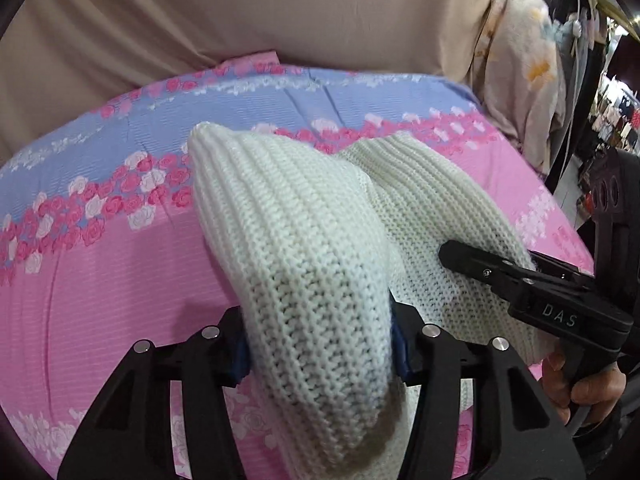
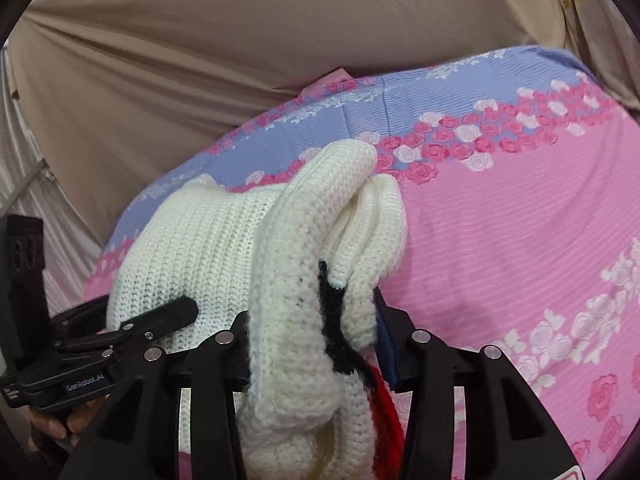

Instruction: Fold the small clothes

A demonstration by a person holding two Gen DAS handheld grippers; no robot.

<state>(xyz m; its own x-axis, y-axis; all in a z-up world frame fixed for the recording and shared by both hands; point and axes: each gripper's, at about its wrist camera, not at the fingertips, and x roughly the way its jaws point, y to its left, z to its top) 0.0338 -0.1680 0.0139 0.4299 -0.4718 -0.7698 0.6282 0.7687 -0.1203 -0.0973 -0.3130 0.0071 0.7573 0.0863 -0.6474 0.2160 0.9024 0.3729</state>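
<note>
Grippers clamp a white knit garment from both sides over the floral sheet (image 1: 100, 272), which covers the whole work surface in pink and blue bands of roses. Left gripper (image 1: 320, 356), nearest that view's lens, has its jaws about half closed on a thick bunched fold of the sweater (image 1: 296, 240), blue pads pressing the knit on either side. Right gripper (image 2: 316, 344) grips another bunch of the same sweater (image 2: 224, 248) likewise, jaws part closed with several white layers and a black and red patch caught between them. Beyond the sheet's far edge hangs a tan curtain (image 1: 280, 12). The sweater arches up off the sheet between the two tools, its far end drooping toward the blue band. Judging by this, a fold is under way, both held edges lifted together. Next move likely calls for carrying them across evenly, laying knit flat on the sheet without twisting, then releasing both at once.
</note>
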